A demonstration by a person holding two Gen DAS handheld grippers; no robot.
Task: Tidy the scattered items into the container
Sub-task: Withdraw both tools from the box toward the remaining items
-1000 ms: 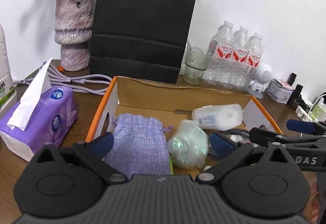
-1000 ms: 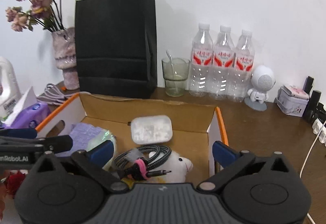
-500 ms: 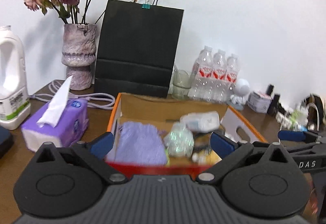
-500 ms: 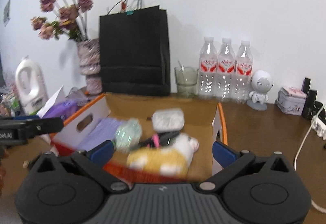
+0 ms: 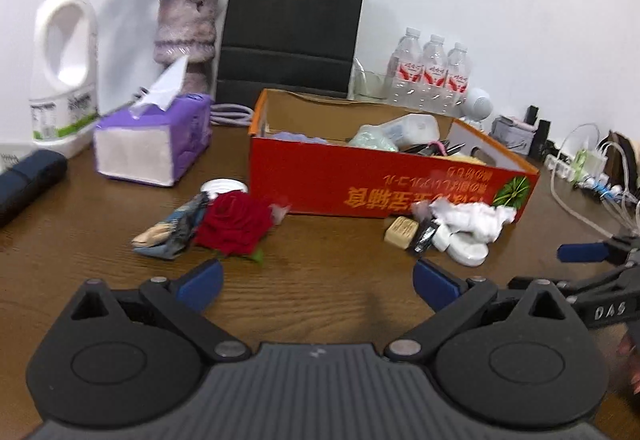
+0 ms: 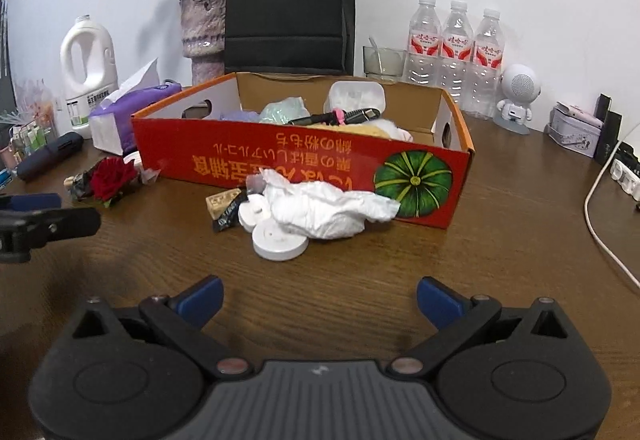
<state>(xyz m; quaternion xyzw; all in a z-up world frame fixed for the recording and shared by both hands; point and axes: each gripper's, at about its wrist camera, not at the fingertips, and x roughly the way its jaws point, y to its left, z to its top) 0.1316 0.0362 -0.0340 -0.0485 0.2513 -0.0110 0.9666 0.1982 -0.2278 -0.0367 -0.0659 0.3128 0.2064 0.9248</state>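
A red cardboard box stands mid-table and holds a lilac pouch, a pale green bundle, a white case, a cable and a plush toy. In front of it lie a red rose, a patterned packet, a crumpled white cloth, white round discs and a tan block. My left gripper is open above the bare table, short of the rose. My right gripper is open too, short of the discs. Neither holds anything.
A purple tissue pack, white jug, vase of dried flowers and black paper bag stand behind and left. Three water bottles, a glass, a small white robot figure, a tin and white cables are on the right.
Both grippers have pulled back and up from over the box, so its red front and the items lying in front of it have come into view. Both stayed open.
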